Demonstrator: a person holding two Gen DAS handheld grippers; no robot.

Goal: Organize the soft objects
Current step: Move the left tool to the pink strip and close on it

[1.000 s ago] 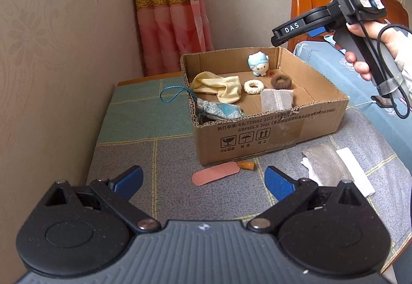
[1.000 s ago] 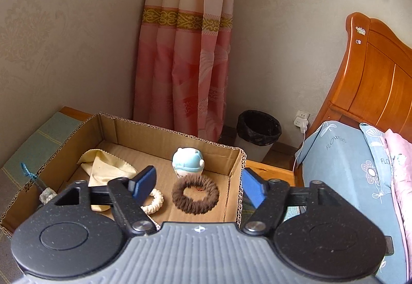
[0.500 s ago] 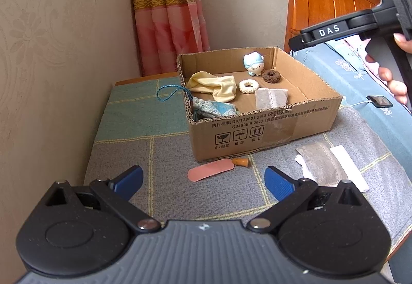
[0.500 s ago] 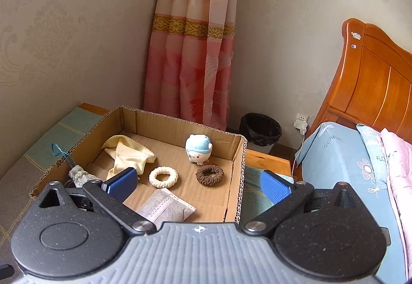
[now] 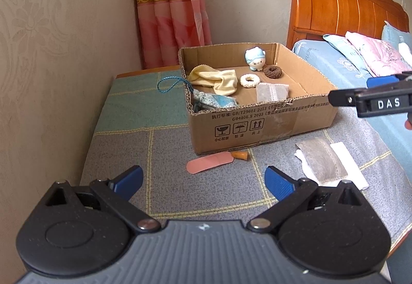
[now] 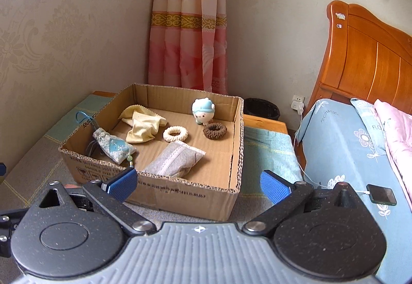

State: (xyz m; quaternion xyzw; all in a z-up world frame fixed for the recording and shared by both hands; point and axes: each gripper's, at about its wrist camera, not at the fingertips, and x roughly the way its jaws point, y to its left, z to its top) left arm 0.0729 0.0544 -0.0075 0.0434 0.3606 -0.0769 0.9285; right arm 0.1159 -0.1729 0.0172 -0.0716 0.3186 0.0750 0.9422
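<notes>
Both claws, left claw [image 5: 203,181] and right claw [image 6: 198,184], hang spread and empty; the thin pink strip [image 5: 209,162] beside the cardboard box [image 5: 260,127] could slip a careless pinch.

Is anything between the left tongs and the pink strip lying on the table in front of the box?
Nothing visible. The left tongs are open above bare gray cloth, and the pink strip lies just ahead, in front of the cardboard box. Only a small orange piece touches its far end.
</notes>
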